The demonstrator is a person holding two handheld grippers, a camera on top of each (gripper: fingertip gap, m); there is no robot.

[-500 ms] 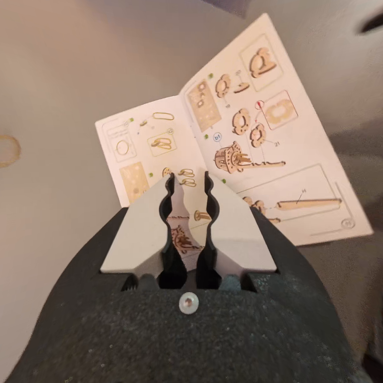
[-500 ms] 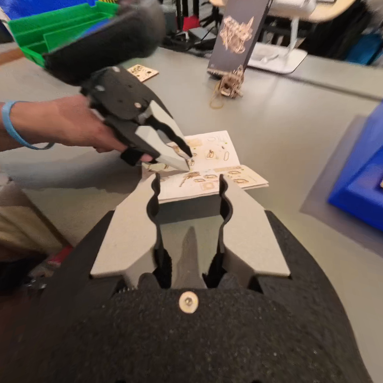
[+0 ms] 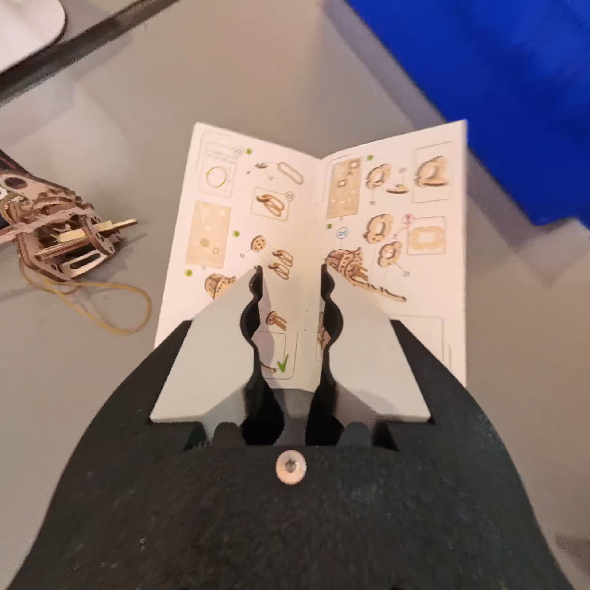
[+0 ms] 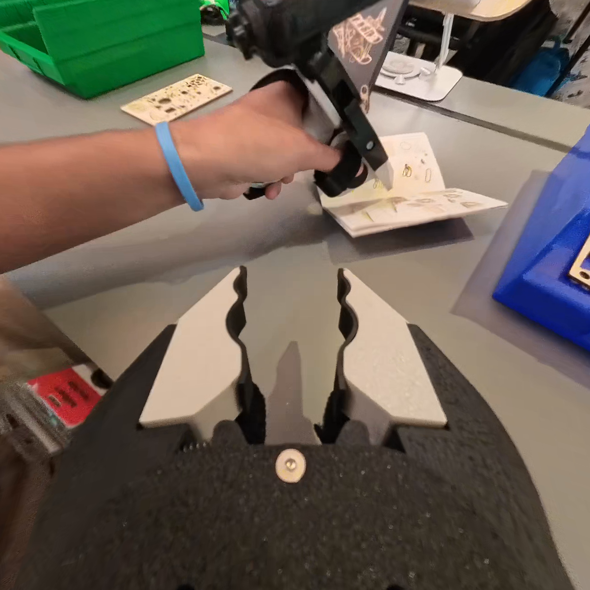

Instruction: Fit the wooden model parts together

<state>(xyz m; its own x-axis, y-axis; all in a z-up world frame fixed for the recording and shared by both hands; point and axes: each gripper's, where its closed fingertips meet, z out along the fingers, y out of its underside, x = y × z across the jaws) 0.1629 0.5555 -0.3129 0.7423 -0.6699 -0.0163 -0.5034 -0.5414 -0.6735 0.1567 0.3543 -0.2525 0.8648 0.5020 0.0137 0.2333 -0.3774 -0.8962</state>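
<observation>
Left wrist view: left hand-held gripper (image 3: 291,271) hangs over the open instruction booklet (image 3: 311,204), fingers moderately apart, gripping nothing. Partly built wooden model (image 3: 60,236) lies on the counter (image 3: 223,79) at 9 o'clock, a rubber band (image 3: 105,306) trailing from it. Right wrist view: right hand-held gripper (image 4: 292,271), wide and empty; punched wooden parts sheet (image 4: 175,97) at 11 o'clock beside a green bin (image 4: 111,48); blue bin (image 4: 542,271) at 3 o'clock.

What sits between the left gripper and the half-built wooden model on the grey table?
Nothing visible. The left gripper hangs open and empty above the open white instruction booklet. The half-built wooden model, with its loose yellow rubber band, lies off to its left, and only bare grey table separates them.
</observation>
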